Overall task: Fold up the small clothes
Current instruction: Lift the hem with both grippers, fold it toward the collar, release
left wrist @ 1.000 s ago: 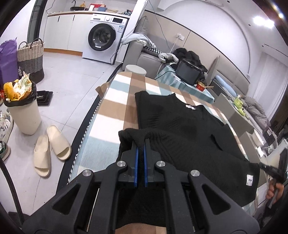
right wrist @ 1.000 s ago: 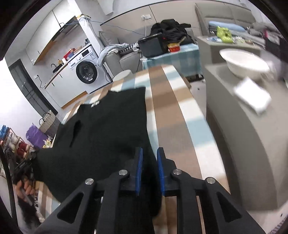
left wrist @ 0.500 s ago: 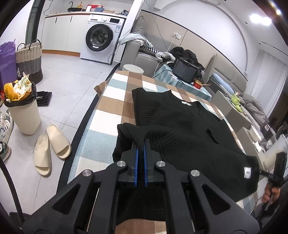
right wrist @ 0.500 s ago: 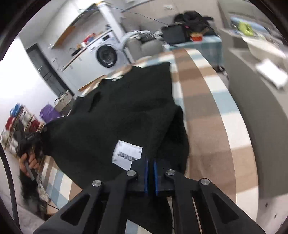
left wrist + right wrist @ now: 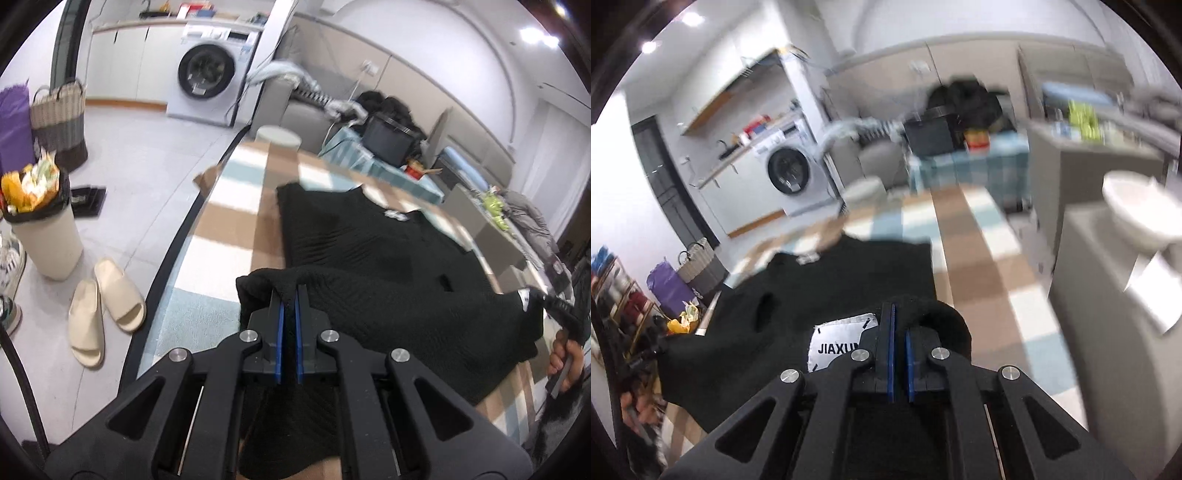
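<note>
A black knit top (image 5: pixel 369 240) lies on the checked table (image 5: pixel 229 229), its near hem lifted and doubled over toward the collar. My left gripper (image 5: pixel 289 295) is shut on the hem's left corner. My right gripper (image 5: pixel 899 317) is shut on the hem's right corner, just beside a white sewn label (image 5: pixel 842 341). The same black knit top (image 5: pixel 798 295) fills the lower left of the right wrist view. The right gripper (image 5: pixel 554 304) also shows at the right edge of the left wrist view, held by a hand (image 5: pixel 565 356).
A bin (image 5: pixel 44 229) full of rubbish and pale slippers (image 5: pixel 107 306) sit on the floor left of the table. A grey cabinet (image 5: pixel 1115 332) with a white bowl (image 5: pixel 1141 206) stands right of the table. A washing machine (image 5: pixel 207 85) and a sofa are at the back.
My right gripper closed on the hem corner beside the label and carried it up and forward over the top. The left gripper stayed shut on its corner and barely shifted.
</note>
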`<state>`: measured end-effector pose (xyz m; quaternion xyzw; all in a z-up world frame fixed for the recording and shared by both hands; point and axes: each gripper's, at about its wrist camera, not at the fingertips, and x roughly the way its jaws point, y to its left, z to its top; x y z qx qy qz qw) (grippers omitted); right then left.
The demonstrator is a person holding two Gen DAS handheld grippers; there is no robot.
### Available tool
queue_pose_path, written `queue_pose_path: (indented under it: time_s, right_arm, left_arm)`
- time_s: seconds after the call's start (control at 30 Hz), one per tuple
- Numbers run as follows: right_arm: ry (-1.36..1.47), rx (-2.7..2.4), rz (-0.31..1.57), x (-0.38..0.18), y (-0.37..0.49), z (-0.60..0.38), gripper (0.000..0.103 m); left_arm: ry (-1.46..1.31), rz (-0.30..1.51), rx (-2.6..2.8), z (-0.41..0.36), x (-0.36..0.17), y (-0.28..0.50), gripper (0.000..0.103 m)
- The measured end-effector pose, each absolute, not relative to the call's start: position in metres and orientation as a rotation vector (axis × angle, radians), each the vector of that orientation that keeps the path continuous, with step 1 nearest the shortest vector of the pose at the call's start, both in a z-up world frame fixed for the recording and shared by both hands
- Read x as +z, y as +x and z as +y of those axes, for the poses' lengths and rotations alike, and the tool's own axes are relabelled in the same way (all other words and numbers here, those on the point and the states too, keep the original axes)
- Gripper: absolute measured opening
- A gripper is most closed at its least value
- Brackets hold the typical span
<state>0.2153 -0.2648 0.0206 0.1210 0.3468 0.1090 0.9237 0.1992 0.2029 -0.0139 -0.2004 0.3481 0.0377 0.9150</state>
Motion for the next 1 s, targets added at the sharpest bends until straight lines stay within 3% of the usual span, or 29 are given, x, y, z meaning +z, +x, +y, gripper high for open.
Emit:
queue_pose_path:
  time_s: [0.13,0.17,0.27,0.3,0.37,0.57,0.63,0.7,0.73,1.0]
  right_arm:
    - [0.288,0.261,0.854,-0.009,0.225,-0.273,0.012]
    - [0.298,0.274,0.87,-0.012,0.222,-0.278,0.019]
    - [0.335,0.305,0.867,-0.017,0.205,-0.293,0.042]
    - [0.342,0.311,0.859,-0.017,0.198,-0.298,0.045]
    - [0.338,0.304,0.86,-0.02,0.189,-0.305,0.045]
    - [0.367,0.283,0.909,-0.036,0.188,-0.312,0.045]
    - [0.354,0.293,0.897,-0.035,0.188,-0.309,0.038]
    - [0.328,0.296,0.839,-0.027,0.183,-0.305,0.015]
    - [0.324,0.299,0.828,-0.023,0.181,-0.305,0.011]
    - [0.32,0.368,0.71,0.032,0.139,-0.287,0.006]
  left_arm:
    - [-0.478,0.807,0.082,0.211,-0.038,0.216,0.005]
    - [-0.48,0.805,0.075,0.21,-0.04,0.216,0.007]
    - [-0.466,0.818,0.077,0.209,-0.042,0.207,0.025]
    - [-0.467,0.823,0.081,0.209,-0.043,0.202,0.032]
    - [-0.471,0.833,0.081,0.207,-0.045,0.19,0.035]
    - [-0.457,0.848,0.073,0.193,-0.052,0.167,0.035]
    - [-0.426,0.842,0.073,0.187,-0.05,0.165,0.024]
    - [-0.392,0.83,0.079,0.182,-0.045,0.161,0.007]
    - [-0.377,0.822,0.078,0.18,-0.04,0.159,0.006]
    - [-0.377,0.713,0.05,0.186,0.001,0.15,0.003]
